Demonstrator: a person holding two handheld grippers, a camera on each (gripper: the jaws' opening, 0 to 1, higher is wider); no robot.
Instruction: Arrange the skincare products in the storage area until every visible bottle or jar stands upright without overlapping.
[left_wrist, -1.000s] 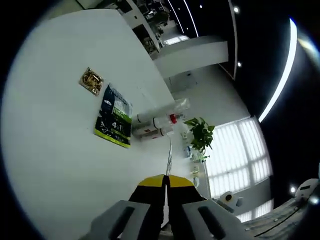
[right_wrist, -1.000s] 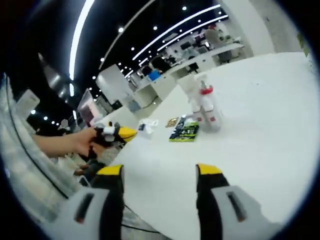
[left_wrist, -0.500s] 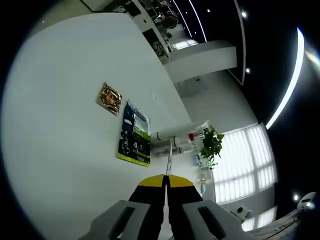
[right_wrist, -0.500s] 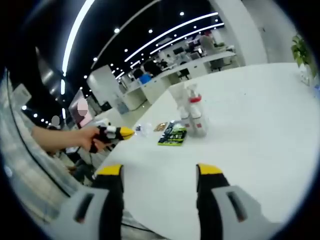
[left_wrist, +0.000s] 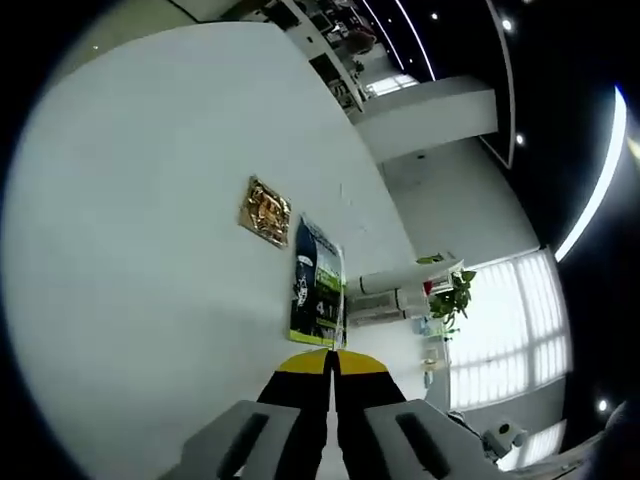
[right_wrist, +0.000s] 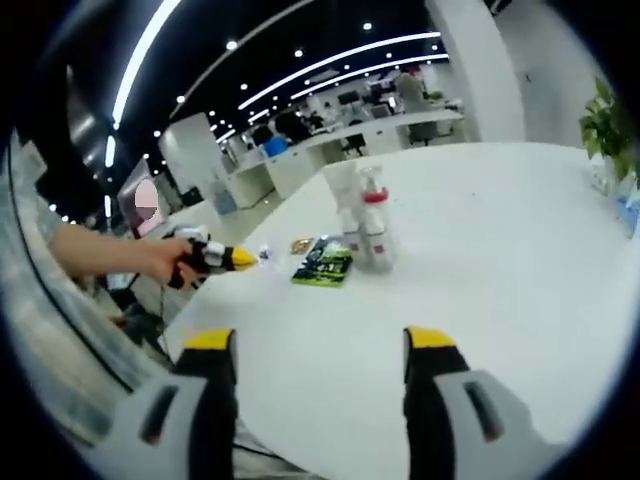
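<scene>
A cluster of white bottles (right_wrist: 362, 222) stands upright mid-table, one with a red collar (right_wrist: 373, 197). In the left gripper view, which is rolled, the same bottles (left_wrist: 400, 288) look sideways beyond a dark green sachet (left_wrist: 317, 296). My left gripper (left_wrist: 330, 362) is shut with nothing in it, hovering over the table short of the sachet. The left gripper (right_wrist: 243, 259) also appears, held by a hand (right_wrist: 150, 257), left of the sachet (right_wrist: 322, 262). My right gripper (right_wrist: 320, 342) is open and holds nothing, well short of the bottles.
A gold packet (left_wrist: 267, 211) lies flat beside the sachet, also seen as the gold packet (right_wrist: 299, 245) in the right gripper view. The white table (right_wrist: 500, 260) spreads wide around the items. A potted plant (right_wrist: 610, 125) stands at the far right. Desks fill the background.
Both cameras have shifted and rolled. The sachet sits closer to my left jaws, and the bottles look a little farther in the right gripper view. Nothing on the table moved.
</scene>
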